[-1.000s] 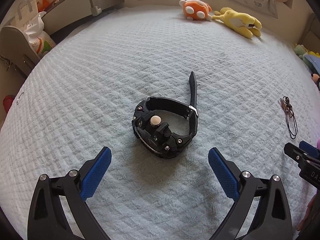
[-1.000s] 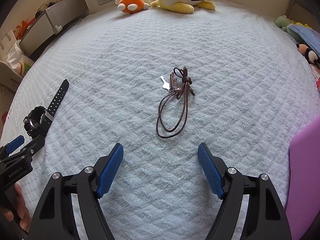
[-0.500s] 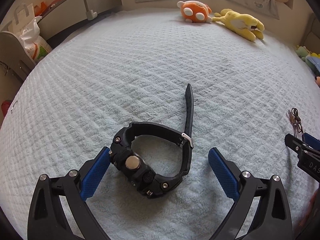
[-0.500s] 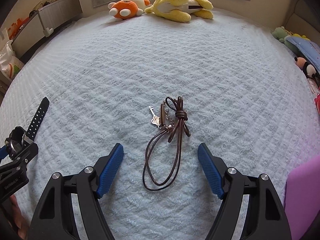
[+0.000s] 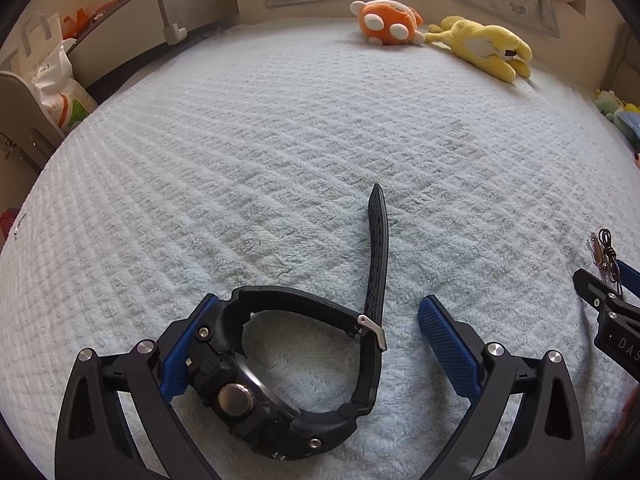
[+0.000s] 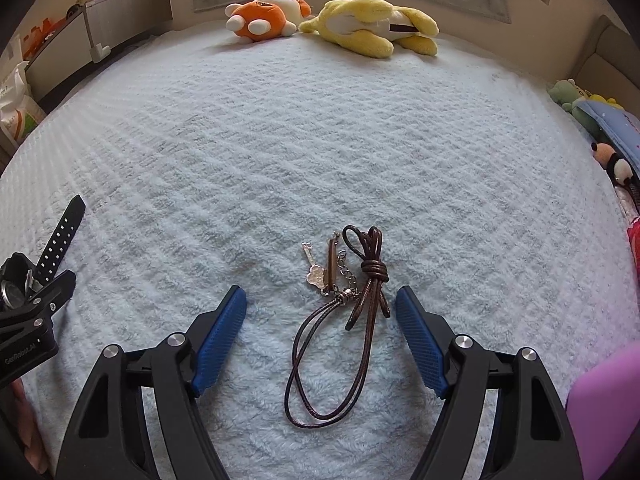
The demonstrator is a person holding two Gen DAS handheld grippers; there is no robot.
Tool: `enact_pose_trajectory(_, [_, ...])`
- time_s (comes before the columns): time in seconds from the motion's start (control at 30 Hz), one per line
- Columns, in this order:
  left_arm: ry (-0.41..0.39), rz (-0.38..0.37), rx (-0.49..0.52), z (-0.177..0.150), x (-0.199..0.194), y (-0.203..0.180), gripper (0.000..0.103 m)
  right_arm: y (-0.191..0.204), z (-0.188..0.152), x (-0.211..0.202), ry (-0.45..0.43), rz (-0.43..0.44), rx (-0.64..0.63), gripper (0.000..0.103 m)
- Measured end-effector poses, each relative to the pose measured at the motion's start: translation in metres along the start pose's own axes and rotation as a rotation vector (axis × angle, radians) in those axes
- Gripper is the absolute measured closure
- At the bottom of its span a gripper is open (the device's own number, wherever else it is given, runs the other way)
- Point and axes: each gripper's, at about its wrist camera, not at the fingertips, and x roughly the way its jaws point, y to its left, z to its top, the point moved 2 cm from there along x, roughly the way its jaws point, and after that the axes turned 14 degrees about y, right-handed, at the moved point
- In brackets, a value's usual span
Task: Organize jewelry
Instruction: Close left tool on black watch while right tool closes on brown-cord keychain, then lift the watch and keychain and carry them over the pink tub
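1. Left wrist view: the left gripper [image 5: 316, 340] stands wide over a pale quilted bedspread [image 5: 280, 140], its blue pads [image 5: 448, 344] well apart. A black wristwatch [image 5: 288, 372] lies on its side between them – the case touches the left-hand pad, while the right-hand pad stays clear of the band. The loose strap end [image 5: 378, 240] points away up the bed. At the right edge the right gripper [image 5: 604, 304] shows in part, with a brown cord necklace [image 5: 606, 256] just beyond it.

2. Right wrist view: the right gripper [image 6: 320, 328] is also spread wide, nothing pinched. The brown cord necklace [image 6: 340, 336] lies on the bedspread [image 6: 320, 140] between the pads – knotted near the top, with a small silver key charm [image 6: 314, 264] and a short chain beside the knot. Neither pad touches the cord. At the left edge are the left gripper [image 6: 36, 312] and the wristwatch [image 6: 48, 252]. An orange plush toy [image 6: 264, 18] and a yellow plush toy [image 6: 372, 24] sit at the far edge of the bed.
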Motion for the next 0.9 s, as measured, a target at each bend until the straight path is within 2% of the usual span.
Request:
enact_pose_trajectory(0.2, [-0.008, -0.019, -0.009, 0.002, 0.005, 0.001, 0.008, 0.003, -0.006, -0.003, -0.008, 0.0, -0.001, 0.031])
enact_pose_trajectory(0.27, [-0.014, -0.014, -0.008, 0.001, 0.003, 0.001, 0.012, 0.004, -0.007, -0.004, -0.005, 0.014, -0.001, 0.036])
enact_pose_trajectory(0.33, [-0.02, -0.007, -0.01, 0.0, 0.0, 0.001, 0.021, 0.008, -0.008, -0.006, -0.008, 0.025, -0.018, 0.051])
enact_pose_trajectory(0.37, [-0.021, -0.004, -0.013, 0.0, -0.001, 0.002, 0.024, 0.012, -0.009, -0.008, -0.009, 0.024, -0.032, 0.055])
enact_pose_trajectory(0.4, [-0.022, 0.0, -0.019, 0.0, -0.003, 0.004, 0.031, 0.016, -0.01, -0.009, -0.012, 0.021, -0.046, 0.064])
enact_pose_trajectory(0.43, [-0.022, -0.004, -0.02, -0.002, -0.005, 0.007, 0.032, 0.019, -0.011, -0.011, -0.012, 0.023, -0.057, 0.075])
enact_pose_trajectory(0.53, [-0.019, -0.017, -0.013, -0.003, -0.009, 0.009, 0.033, 0.027, -0.015, -0.015, -0.01, 0.028, -0.07, 0.093])
enact_pose_trajectory(0.9, [0.009, -0.07, -0.026, -0.035, -0.037, 0.015, 0.034, 0.034, -0.049, -0.043, 0.028, 0.12, -0.041, 0.095])
